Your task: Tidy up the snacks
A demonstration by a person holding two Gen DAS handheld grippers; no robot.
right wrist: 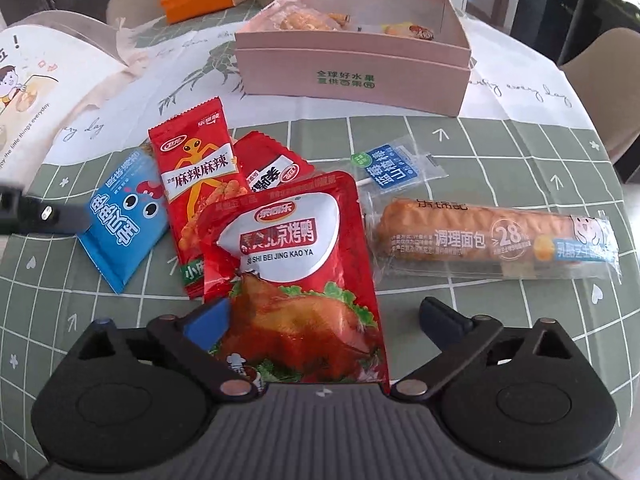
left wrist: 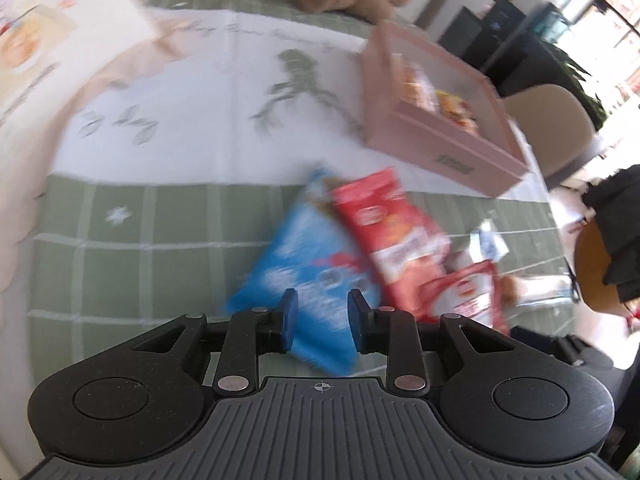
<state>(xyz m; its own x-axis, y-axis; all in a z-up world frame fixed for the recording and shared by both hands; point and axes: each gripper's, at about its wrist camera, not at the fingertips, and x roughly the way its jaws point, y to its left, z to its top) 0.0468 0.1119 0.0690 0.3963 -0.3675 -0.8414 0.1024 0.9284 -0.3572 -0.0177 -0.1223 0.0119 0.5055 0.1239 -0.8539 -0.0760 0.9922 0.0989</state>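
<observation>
Right wrist view shows the pink cardboard box (right wrist: 352,76) toward the far edge of the table (right wrist: 500,148), already holding a few wrapped snacks. More wait in front of it on the checked cloth: a blue packet (right wrist: 124,220), a red spicy packet (right wrist: 196,184), a glossy red duck pouch (right wrist: 292,264), a small blue-labelled wrapper (right wrist: 394,168) and a long bread roll in clear film (right wrist: 492,240). So the sorting looks partly done. The right gripper (right wrist: 326,316) is spread wide over the duck pouch, not pressing it. The left gripper (left wrist: 322,312), nearly closed with nothing visibly between its pads, hovers over the blue packet in a blurred view.
</observation>
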